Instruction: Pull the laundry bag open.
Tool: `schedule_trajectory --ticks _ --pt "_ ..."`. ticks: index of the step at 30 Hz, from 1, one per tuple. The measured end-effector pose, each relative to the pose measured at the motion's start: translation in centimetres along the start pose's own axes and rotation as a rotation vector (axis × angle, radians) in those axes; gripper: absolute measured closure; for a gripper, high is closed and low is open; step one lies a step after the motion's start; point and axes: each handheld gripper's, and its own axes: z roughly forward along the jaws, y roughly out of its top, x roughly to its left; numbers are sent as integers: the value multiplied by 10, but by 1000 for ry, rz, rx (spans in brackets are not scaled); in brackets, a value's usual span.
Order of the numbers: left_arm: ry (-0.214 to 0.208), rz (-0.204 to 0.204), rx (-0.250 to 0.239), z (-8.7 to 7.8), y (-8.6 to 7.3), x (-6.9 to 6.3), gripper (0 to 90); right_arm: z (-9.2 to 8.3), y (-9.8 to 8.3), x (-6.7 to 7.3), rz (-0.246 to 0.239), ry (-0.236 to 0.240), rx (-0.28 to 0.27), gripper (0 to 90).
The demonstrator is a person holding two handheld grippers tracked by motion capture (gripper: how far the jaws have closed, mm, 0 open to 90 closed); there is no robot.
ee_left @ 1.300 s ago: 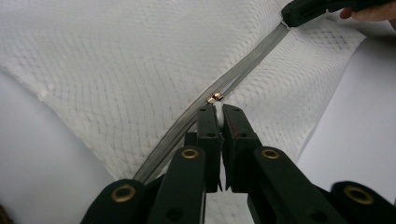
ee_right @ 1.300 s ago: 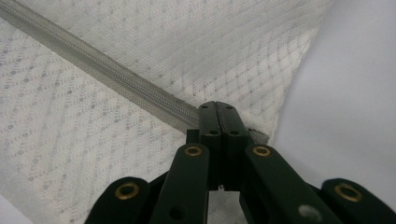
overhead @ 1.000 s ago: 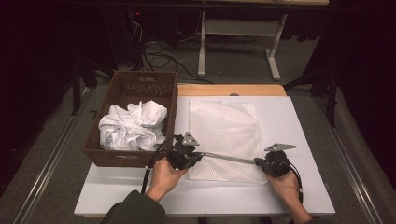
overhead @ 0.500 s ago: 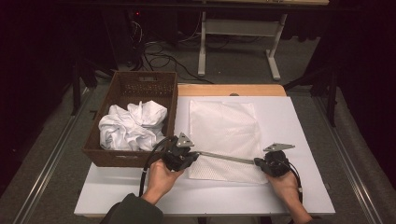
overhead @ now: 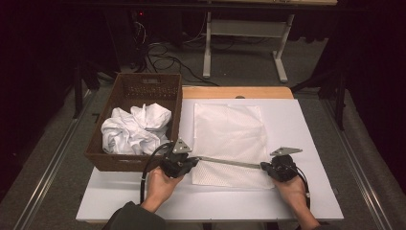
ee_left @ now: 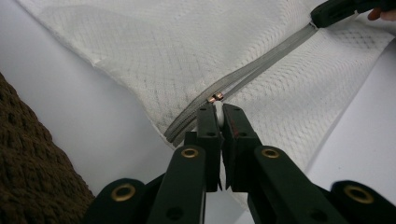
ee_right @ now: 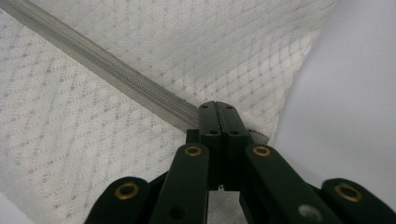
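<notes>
Left hand-held gripper (ee_left: 218, 114) clamped on zipper pull (ee_left: 217, 112), right hand-held gripper (ee_right: 217, 109) on taut grey zipper (overhead: 229, 162) of white mesh bag (overhead: 230, 134)

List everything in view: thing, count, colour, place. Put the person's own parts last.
mesh bag: one, white, flat on the table centre
zipper: one, grey, across the bag's near part
zipper pull: one, white tab, between the left tool's jaws
basket: one, brown wicker, table's left
cloth: one crumpled heap, white, inside the basket
table: one, white
left tool: black, shut on the zipper pull
right tool: black, shut on the zipper's end
hands: two, bottom edge
</notes>
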Motion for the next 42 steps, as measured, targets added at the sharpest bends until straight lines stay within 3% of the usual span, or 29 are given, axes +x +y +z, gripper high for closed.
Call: schedule_trajectory --ticks 3,12,22,25,29,32,35,37,39,42 --pt "21 8 -10 -3 -1 -1 861 0 0 1 -9 -8 -2 900" --pt "57 -28 -13 -13 -8 6 861 0 0 4 -18 -25 -1 900" --pt "90 -25 50 -4 -12 1 851 -1 1 4 -34 -30 -2 887" --pt "95 -6 84 1 -13 1 850 -2 1 2 -41 -9 -4 881" --pt "104 9 114 8 -13 1 848 -3 1 -5 -7 37 -10 882" --pt "104 9 103 8 -13 0 782 -5 2 -6 -16 39 -30 831" --pt "115 37 88 6 -13 -2 704 -13 2 -8 4 58 -84 787" --pt "94 32 69 7 -12 -2 675 -16 3 -8 13 57 -107 763" --pt "65 28 38 6 -11 -3 641 -15 5 -8 34 88 -119 732" --pt "50 41 10 6 -10 -7 601 -14 7 0 -10 83 -120 695"
